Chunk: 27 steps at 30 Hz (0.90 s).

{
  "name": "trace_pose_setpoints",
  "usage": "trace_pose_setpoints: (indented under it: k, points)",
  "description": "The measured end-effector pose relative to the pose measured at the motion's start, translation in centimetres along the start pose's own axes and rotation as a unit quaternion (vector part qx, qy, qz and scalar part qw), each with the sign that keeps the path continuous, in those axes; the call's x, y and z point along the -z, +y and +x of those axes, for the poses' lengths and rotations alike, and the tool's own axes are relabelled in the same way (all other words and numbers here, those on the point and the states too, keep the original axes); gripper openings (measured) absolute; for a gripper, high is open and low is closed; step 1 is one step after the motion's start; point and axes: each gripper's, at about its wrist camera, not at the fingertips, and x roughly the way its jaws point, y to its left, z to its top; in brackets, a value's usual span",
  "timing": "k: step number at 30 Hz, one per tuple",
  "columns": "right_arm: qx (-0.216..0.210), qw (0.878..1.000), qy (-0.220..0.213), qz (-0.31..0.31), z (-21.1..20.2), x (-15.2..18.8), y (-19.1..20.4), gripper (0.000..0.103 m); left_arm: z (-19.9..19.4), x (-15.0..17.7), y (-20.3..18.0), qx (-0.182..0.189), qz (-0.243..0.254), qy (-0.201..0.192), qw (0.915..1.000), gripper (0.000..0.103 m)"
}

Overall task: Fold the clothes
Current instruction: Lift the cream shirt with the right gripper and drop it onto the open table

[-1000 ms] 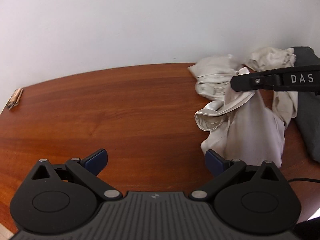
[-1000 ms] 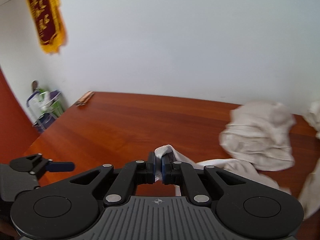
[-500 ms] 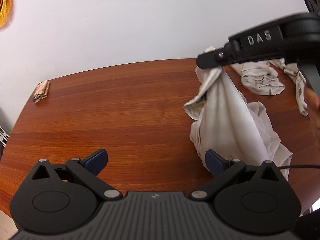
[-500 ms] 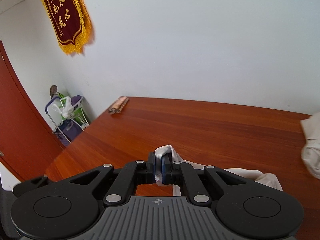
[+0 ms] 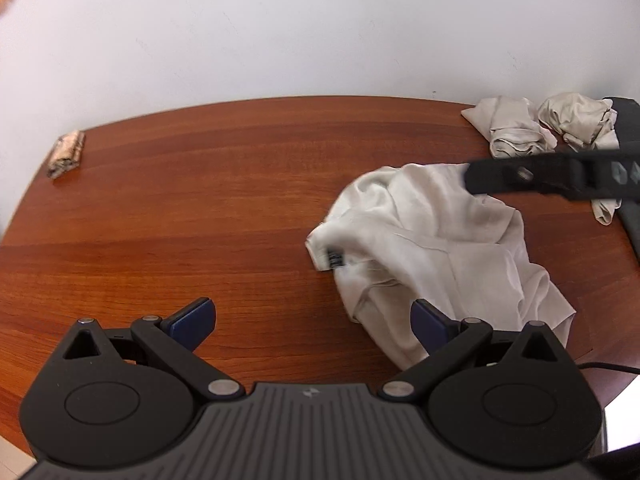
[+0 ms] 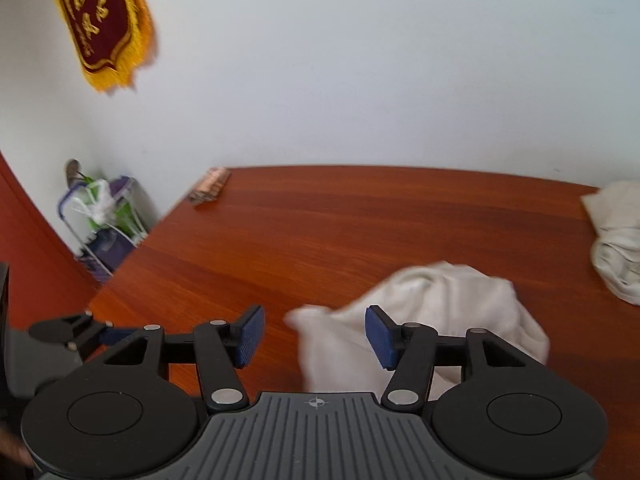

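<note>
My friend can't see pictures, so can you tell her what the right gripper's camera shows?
The right gripper hangs over a reddish wooden table, its blue-padded jaws opening, with a crumpled white garment lying loose beyond them, gripped by neither pad. More pale clothes sit at the right edge, and a red-and-gold banner hangs on the white wall.

Pale garment (image 6: 432, 312) motion-blurred beyond the fingers; dark cloth (image 5: 628, 128) cut off at right edge; small object (image 5: 66, 154) far left too small to identify.
</note>
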Motion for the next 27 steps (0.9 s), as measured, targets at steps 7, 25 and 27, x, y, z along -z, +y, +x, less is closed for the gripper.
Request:
trace_pose_setpoints:
  k: [7, 25, 27]
  points:
    - [0.053, 0.998, 0.028, 0.006, -1.4, 3.5, -3.8, 0.059, 2.6, 0.3, -2.4, 0.002, 0.002, 0.006, 1.0, 0.103]
    - [0.029, 0.991, 0.127, 0.036, 3.0, 9.2, -11.7, 0.054, 3.2, 0.5, -9.7, 0.02, 0.026, -0.014, 0.9994, 0.102]
    - [0.012, 0.99, 0.138, 0.037, 3.6, 9.6, -11.9, 0.052, 3.0, 0.5, -10.0, 0.017, 0.008, -0.014, 0.9997, 0.102]
